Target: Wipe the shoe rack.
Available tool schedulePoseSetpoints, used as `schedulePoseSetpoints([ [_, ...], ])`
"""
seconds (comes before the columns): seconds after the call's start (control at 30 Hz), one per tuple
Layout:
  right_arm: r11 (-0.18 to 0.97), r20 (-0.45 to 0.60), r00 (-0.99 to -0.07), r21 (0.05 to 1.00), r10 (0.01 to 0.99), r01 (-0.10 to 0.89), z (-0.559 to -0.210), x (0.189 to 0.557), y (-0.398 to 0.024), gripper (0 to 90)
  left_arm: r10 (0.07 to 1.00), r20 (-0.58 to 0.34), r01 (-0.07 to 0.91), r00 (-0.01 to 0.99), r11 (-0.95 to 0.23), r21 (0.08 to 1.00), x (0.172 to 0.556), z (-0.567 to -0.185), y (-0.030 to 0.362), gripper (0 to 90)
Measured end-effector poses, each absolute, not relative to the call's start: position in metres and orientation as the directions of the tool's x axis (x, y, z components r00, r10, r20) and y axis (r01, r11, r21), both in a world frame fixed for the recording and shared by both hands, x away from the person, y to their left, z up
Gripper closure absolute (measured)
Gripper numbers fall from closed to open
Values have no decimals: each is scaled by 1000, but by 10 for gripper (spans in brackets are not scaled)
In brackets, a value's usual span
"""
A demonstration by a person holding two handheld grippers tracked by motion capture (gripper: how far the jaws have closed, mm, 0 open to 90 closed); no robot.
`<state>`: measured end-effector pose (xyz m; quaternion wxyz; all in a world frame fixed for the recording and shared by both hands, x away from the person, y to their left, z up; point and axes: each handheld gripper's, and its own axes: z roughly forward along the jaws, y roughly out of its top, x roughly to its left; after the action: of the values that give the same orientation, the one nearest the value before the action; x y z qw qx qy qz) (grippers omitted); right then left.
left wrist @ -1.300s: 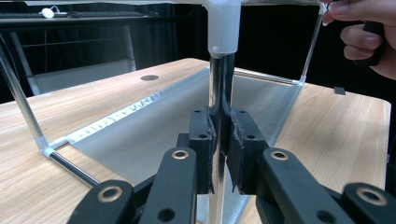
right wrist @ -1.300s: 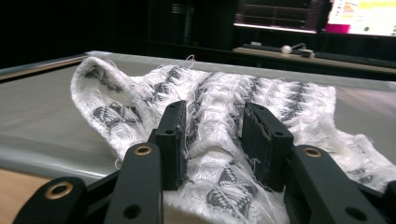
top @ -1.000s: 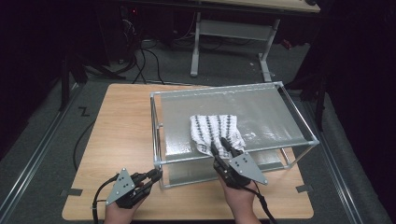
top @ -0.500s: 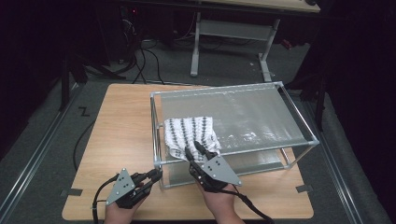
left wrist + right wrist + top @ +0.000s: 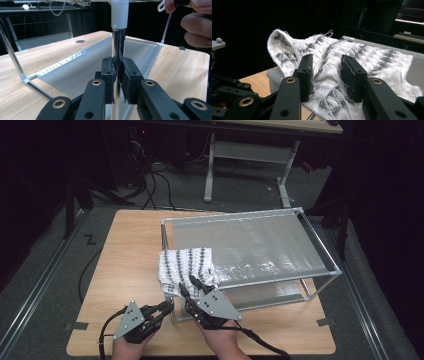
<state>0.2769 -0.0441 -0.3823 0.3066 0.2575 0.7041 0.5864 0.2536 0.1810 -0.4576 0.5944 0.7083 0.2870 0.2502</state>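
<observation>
A: Left gripper (image 5: 117,82) closed tight on the near-left upright post (image 5: 118,50) of the silver metal rack frame with the grey mesh top (image 5: 250,245). Looks like it is bracing the frame on the light wooden table (image 5: 125,250).

B: And the white cloth with dark woven pattern and frayed edges (image 5: 187,270)?

A: Lying at the near-left corner of the mesh top, one edge draped over the frame's rim. Right gripper (image 5: 327,75) has its jaws partway open, a bunched fold of the cloth between them; the pads seem to press the fabric, so I read it as a hold. In the high view that right gripper (image 5: 186,285) sits at the cloth's near edge.

B: Progress?

A: Judging by position, the cloth is at the corner but not off the rack. Pulling it clear of the frame, or spreading it, looks undone.
</observation>
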Motion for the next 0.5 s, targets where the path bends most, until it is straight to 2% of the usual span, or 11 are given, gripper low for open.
schedulePoseSetpoints([
  [0.5, 200, -148, -650, 980, 746, 7, -383, 280, -53, 623, 701, 10, 111, 713, -126, 986, 254, -458, 181, 807],
])
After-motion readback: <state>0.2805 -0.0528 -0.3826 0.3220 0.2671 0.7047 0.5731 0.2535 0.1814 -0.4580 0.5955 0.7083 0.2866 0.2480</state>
